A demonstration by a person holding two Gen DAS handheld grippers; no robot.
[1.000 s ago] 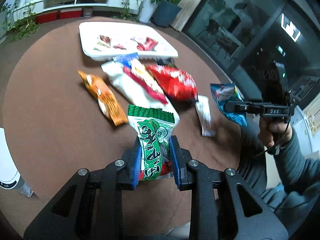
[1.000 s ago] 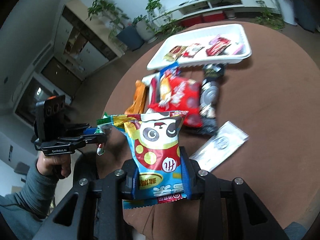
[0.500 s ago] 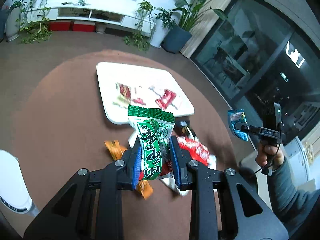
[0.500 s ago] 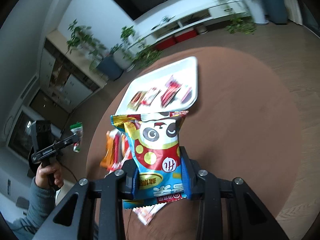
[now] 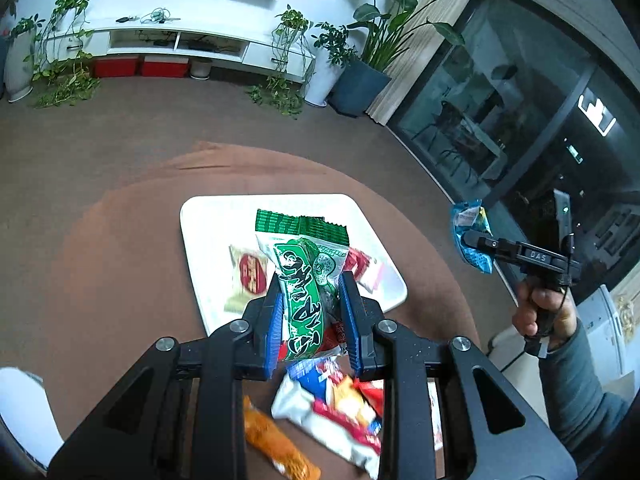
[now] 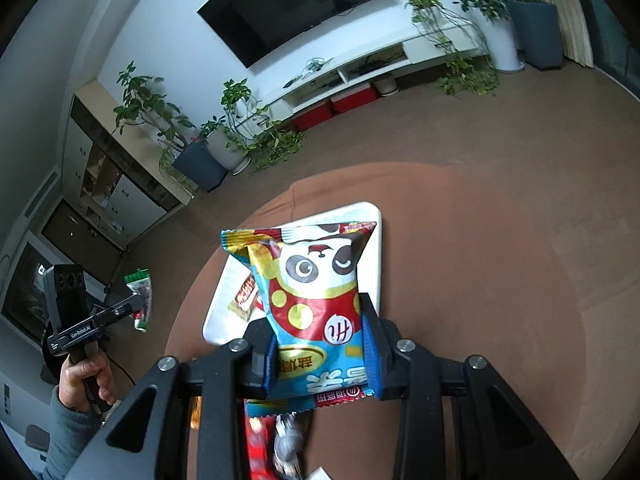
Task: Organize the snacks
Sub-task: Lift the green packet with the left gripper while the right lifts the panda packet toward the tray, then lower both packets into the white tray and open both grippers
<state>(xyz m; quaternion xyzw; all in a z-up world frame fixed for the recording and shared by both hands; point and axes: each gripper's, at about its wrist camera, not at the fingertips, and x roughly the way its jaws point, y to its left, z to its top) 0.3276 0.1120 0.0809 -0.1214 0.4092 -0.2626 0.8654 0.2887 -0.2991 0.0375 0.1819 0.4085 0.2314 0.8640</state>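
The left gripper (image 5: 311, 322) clamps a glossy green packet (image 5: 306, 280) with white script above the round brown table (image 5: 120, 260). The right gripper (image 6: 320, 350) pinches a crinkled blue panda bag (image 6: 312, 300). Loose packets (image 5: 332, 416) lie near; beyond them, a white rectangular tray (image 5: 208, 220) holds a few small wrapped snacks.

Two packets held over a tray on a round table

The tray (image 5: 200, 240) lies on the table (image 5: 120, 280) with small packets (image 5: 250, 276) in it; loose snacks (image 5: 332, 412) sit on the table nearer the cameras. Left gripper (image 5: 310, 312) grips a seaweed packet (image 5: 304, 276), right gripper (image 6: 320, 348) a panda packet (image 6: 316, 292), both above the tray's near edge
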